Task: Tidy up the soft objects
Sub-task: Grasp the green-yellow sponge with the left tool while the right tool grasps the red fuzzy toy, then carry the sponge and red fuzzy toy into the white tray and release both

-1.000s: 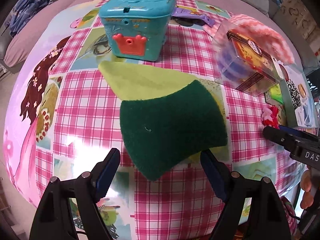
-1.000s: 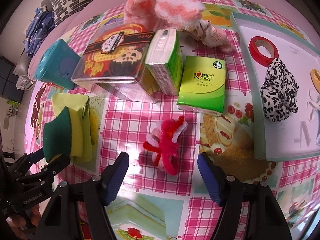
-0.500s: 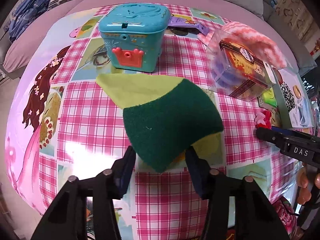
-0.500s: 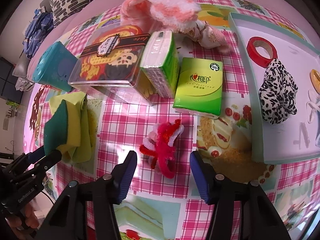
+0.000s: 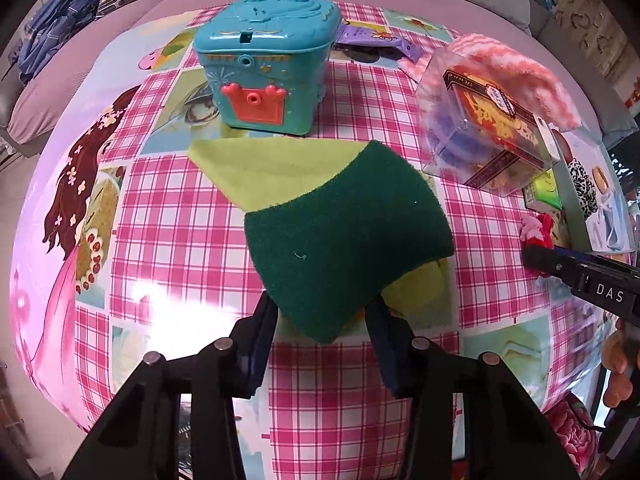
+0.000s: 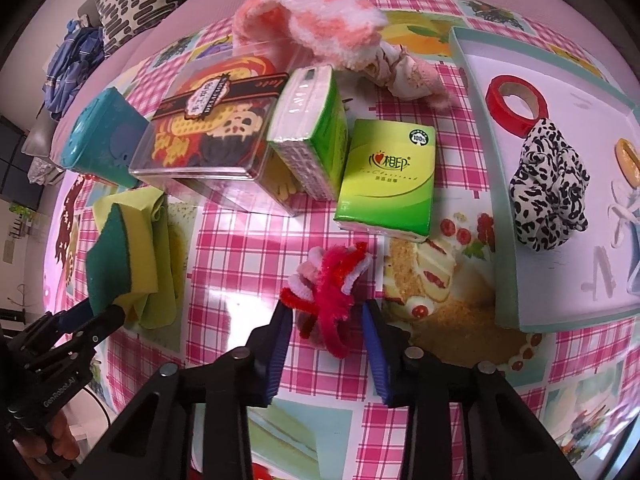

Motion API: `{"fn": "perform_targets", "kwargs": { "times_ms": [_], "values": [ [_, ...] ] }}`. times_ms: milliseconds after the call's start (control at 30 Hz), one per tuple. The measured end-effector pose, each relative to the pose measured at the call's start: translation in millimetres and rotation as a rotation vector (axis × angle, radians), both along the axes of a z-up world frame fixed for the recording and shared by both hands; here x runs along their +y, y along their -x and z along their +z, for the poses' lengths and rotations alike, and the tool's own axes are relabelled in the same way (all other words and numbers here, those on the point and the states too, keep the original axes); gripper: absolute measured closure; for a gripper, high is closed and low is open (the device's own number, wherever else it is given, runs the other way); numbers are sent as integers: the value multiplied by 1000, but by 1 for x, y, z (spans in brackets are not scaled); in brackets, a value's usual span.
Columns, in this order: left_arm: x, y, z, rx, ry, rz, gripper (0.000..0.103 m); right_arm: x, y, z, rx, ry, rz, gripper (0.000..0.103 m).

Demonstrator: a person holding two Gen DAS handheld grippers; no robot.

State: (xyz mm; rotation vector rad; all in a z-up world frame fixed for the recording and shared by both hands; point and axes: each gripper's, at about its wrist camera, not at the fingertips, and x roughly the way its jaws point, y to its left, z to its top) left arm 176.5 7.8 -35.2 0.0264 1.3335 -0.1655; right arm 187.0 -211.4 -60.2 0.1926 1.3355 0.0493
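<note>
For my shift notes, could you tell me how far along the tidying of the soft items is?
Early on. Possibly done: a leopard-print scrunchie already lies in the tray. In hand: the left gripper is closed on the sponge; the right gripper brackets the pipe-cleaner bundle, grip not confirmed. Left: the yellow cloth, fluffy pink sock and tissue packs remain on the table.

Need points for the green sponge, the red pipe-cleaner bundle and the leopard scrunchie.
green sponge (image 5: 344, 240): left wrist view, middle of the dark scouring face.
red pipe-cleaner bundle (image 6: 330, 292): right wrist view, red fuzzy centre.
leopard scrunchie (image 6: 550, 184): right wrist view, middle of the spotted fabric.
</note>
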Motion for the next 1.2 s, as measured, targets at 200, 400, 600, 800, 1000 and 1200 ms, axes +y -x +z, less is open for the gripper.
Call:
{"fn": "perform_targets", "kwargs": {
  "times_ms": [200,400,600,800,1000,1200],
  "values": [
    [-2,0,0,-6,-1,6,57,-4,4,-1,0,-4,-15,77],
    [2,2,8,-24,11,38,59,-5,11,0,2,-6,-7,77],
    [13,6,26,-53,28,66,60,-5,20,10,-15,-5,-6,79],
    [17,14,48,-91,26,75,60,-7,29,28,-44,-28,-6,80],
    [7,20,73,-136,37,51,60,-13,40,47,-88,-53,-16,80],
    [-12,19,97,-171,68,19,60,-23,50,65,-133,-62,-32,80]
  ]
}}
